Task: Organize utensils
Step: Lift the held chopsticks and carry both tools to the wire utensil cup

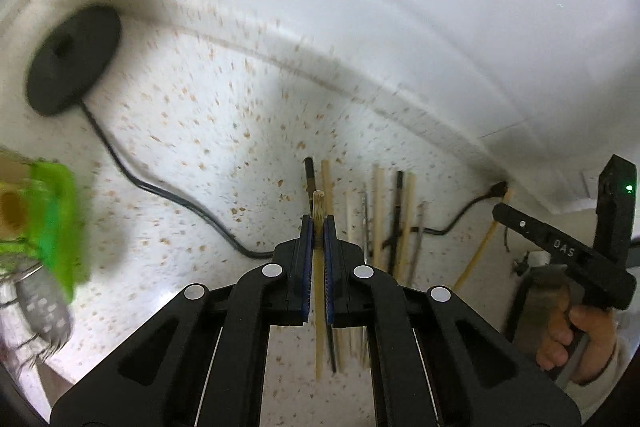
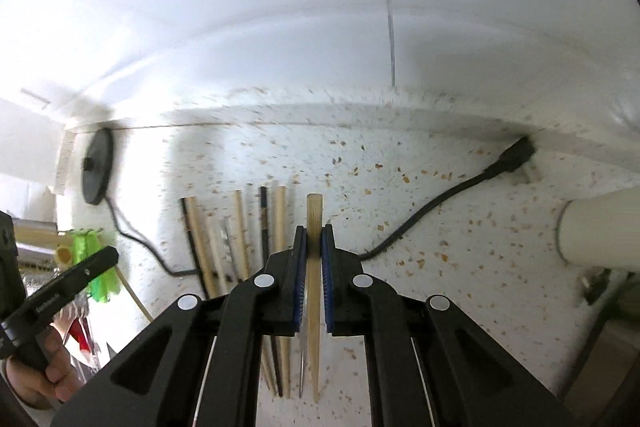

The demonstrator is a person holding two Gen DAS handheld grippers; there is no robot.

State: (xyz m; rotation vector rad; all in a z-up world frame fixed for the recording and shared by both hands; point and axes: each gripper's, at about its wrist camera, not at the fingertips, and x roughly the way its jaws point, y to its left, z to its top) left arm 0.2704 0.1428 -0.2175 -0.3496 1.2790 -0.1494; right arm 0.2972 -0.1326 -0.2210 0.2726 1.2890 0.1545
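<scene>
Left gripper (image 1: 319, 223) and right gripper (image 2: 314, 233) each clamp a chopstick (image 1: 318, 291).

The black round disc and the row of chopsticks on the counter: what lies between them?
In the right wrist view, only the black cord runs from the disc toward the chopsticks; the speckled counter there is otherwise bare.

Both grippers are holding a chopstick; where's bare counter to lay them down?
Free: the speckled counter right of the right gripper, below the black cord. Also free: the stretch between the black disc and the left gripper. Crowded: the row of chopsticks between the grippers, and the green holder far left.
</scene>
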